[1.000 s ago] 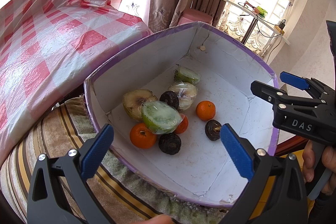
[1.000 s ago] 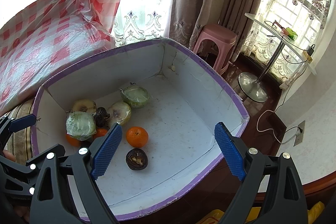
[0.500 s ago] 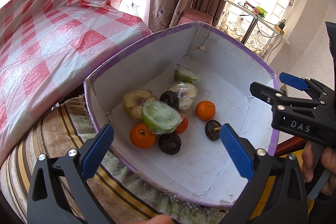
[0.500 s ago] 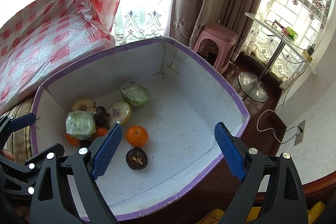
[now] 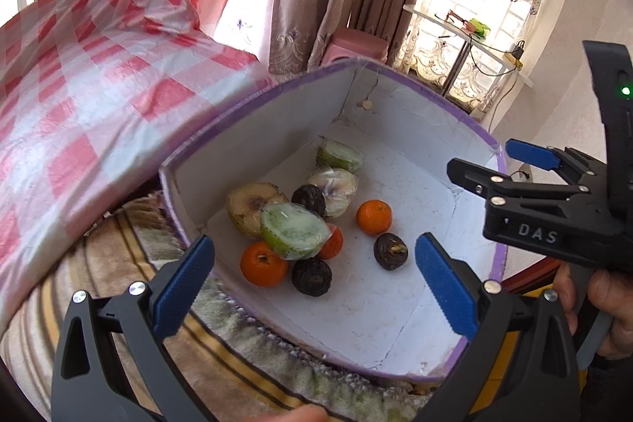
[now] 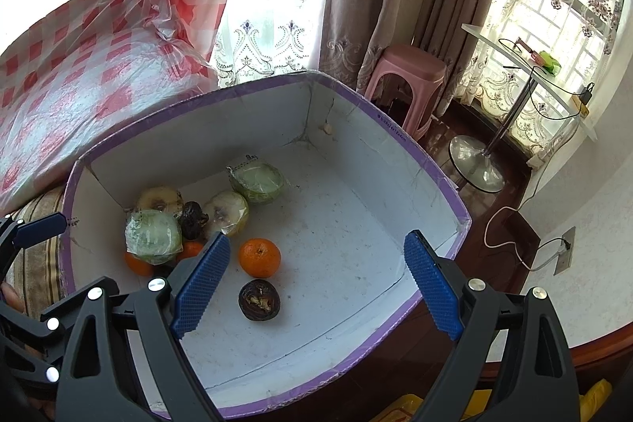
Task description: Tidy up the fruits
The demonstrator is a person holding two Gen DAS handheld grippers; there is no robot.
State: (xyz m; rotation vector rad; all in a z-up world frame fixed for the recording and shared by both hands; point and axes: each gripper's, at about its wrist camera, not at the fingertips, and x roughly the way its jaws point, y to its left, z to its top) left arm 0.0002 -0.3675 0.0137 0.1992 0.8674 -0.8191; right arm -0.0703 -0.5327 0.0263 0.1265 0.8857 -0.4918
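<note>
- Left wrist view: the left gripper (image 5: 312,273) is wide apart and holds nothing. All fruits (image 5: 292,232) lie in the box (image 5: 253,129), mostly bunched at one side. This fits sorted or unsorted. "DAS" is written on the right gripper (image 5: 494,169).
- Right wrist view: the right gripper (image 6: 316,281) is spread and empty above an orange (image 6: 259,258). Small print on the box rim is unreadable.

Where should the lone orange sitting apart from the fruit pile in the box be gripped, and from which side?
Grip the lone orange across its round middle, coming straight down from above with the open right hand-held gripper. It sits stem-up on the box floor with bare floor on most sides; only the dark fruit lies close, so set the fingers clear of it.
</note>
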